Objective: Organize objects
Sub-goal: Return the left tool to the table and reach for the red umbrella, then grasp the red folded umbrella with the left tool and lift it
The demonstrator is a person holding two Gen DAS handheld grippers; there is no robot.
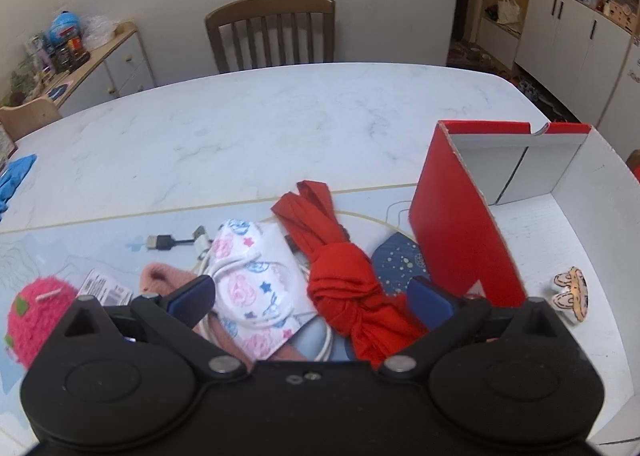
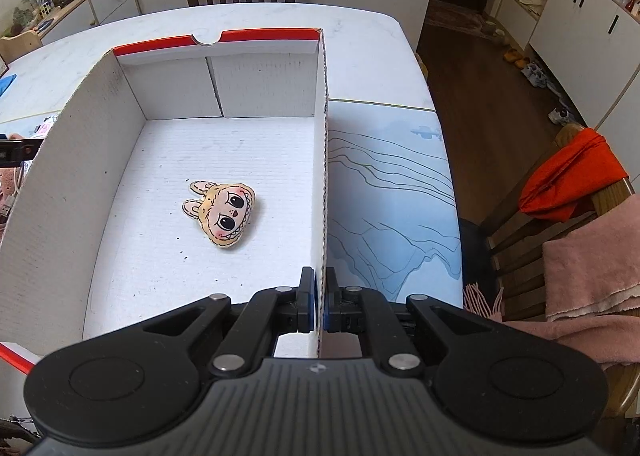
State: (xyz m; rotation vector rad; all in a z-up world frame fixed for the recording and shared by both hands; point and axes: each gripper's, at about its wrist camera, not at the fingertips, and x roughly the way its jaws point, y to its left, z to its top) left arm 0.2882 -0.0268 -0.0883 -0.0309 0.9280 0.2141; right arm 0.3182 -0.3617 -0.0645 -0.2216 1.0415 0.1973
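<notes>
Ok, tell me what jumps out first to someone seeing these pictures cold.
The knotted red cloth on the mat, between the open left gripper's fingers, beside a floral face mask. Then the cartoon bunny-face charm lying alone in the red-and-white box, whose side wall the right gripper pinches.

Matt corrugated cardboard box point(image 2: 168, 160), knotted red cloth point(image 1: 344, 288), glossy marble-look table point(image 1: 248, 128)

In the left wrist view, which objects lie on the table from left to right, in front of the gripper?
Pink fuzzy ball → printed face mask → knotted red cloth → red box wall → small bunny-face toy.
</notes>
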